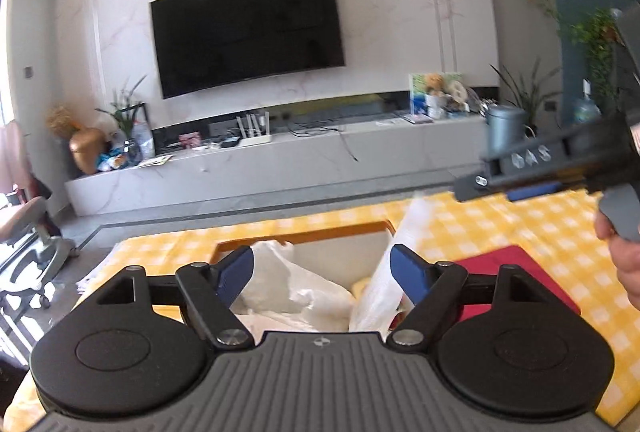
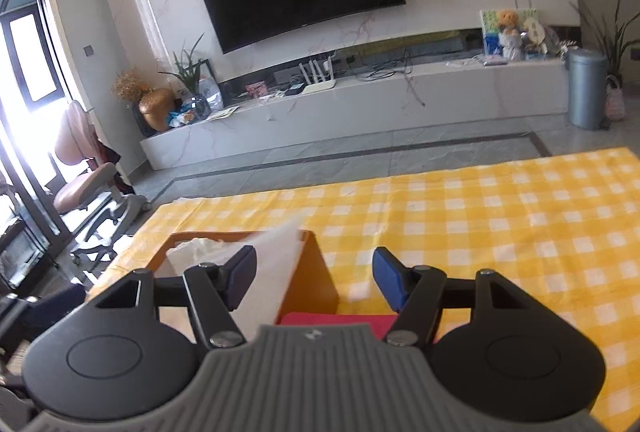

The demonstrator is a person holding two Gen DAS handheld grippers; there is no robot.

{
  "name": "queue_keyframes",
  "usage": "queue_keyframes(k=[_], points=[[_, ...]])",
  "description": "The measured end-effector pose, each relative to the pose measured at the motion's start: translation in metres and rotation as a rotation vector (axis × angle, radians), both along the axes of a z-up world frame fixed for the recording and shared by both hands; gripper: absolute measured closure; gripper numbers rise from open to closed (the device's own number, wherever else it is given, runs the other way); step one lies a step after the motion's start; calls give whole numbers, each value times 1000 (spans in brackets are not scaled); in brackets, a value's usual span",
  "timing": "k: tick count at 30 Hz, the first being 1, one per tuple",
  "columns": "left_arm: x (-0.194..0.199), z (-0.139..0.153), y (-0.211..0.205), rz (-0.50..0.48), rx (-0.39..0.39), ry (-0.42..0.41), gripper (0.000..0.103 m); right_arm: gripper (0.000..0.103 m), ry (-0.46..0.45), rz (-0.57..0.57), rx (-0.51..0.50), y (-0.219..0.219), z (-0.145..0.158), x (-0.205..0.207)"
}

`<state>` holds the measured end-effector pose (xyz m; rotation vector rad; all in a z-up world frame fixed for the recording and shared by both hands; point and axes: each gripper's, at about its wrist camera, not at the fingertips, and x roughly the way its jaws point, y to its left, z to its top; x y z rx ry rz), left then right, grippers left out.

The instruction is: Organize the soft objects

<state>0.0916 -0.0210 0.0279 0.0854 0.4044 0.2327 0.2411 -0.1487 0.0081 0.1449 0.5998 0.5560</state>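
Left tongs (image 1: 322,272) spread wide, pads clear of everything, hanging right over the box (image 1: 304,236). Between the jaws lies a crumpled white cloth (image 1: 304,292) inside the box, and a second white cloth (image 1: 384,272) stands up against the box's right wall, just beside the right pad. Right of that, a red cloth (image 1: 516,272) lies flat on the yellow checked tablecloth (image 1: 500,224). Right tongs (image 2: 314,280) are also released, nothing gripped; the box's near corner sits between the jaws, the upright white cloth by the left pad. Far beyond both, a TV (image 1: 248,27) hangs above a long console (image 1: 280,159).
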Motion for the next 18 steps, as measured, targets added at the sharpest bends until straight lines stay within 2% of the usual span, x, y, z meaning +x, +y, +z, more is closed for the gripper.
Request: queue_keyframes(k=[4, 8, 15, 16, 18], points=[[-9, 13, 8, 32, -54, -9, 9, 38, -11, -53, -4, -14, 8, -8], [-16, 23, 15, 41, -85, -30, 9, 32, -40, -78, -21, -19, 14, -23], [-29, 32, 28, 27, -128, -44, 9, 31, -84, -38, -98, -4, 7, -48], [-30, 31, 30, 31, -124, -35, 9, 31, -65, -27, -109, -1, 6, -46], [-31, 29, 39, 50, -114, -28, 9, 33, 48, -10, -77, 2, 4, -35]])
